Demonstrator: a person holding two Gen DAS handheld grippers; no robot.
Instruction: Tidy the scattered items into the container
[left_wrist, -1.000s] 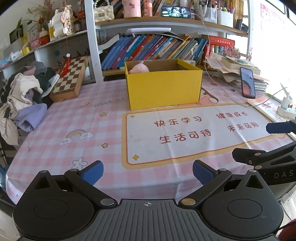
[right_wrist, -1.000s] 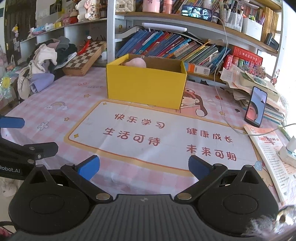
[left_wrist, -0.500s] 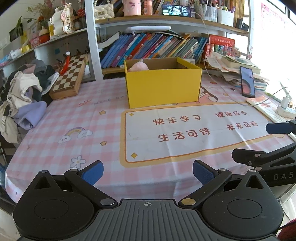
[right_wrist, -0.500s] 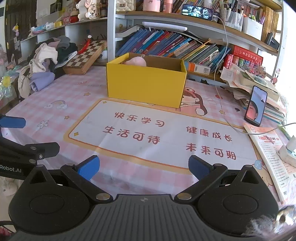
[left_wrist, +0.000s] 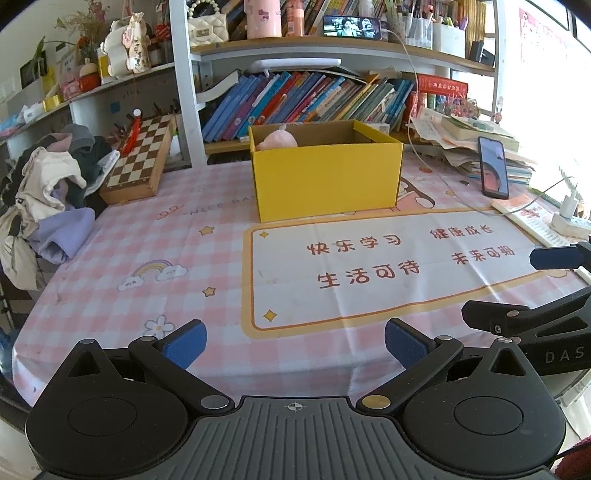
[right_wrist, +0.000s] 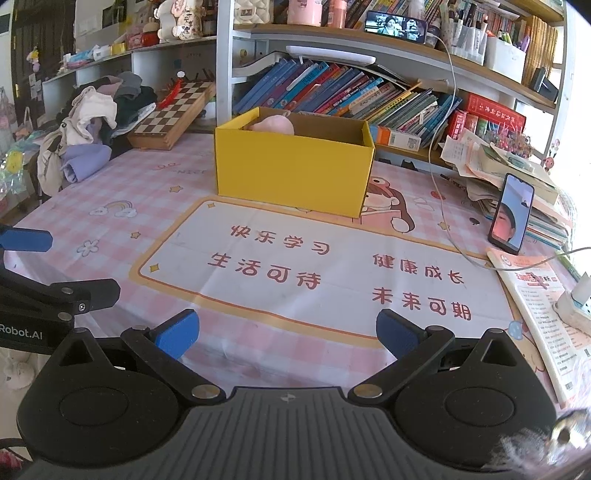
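Observation:
A yellow cardboard box (left_wrist: 327, 181) stands open at the far middle of the table, also in the right wrist view (right_wrist: 291, 171). A pink plush toy (left_wrist: 276, 140) pokes above its left rim, seen from the right too (right_wrist: 273, 124). My left gripper (left_wrist: 295, 345) is open and empty above the table's near edge. My right gripper (right_wrist: 288, 334) is open and empty beside it, also at the near edge. Each gripper shows at the edge of the other's view.
A pile of clothes (left_wrist: 48, 192) and a chessboard (left_wrist: 142, 158) lie at the far left. A phone (right_wrist: 511, 214), stacked papers, a booklet (right_wrist: 535, 317) and a power strip (right_wrist: 574, 302) sit at the right. Bookshelves stand behind the box.
Both grippers have drawn back slightly from the box; the table's near edge shows more. Both stay open and empty.

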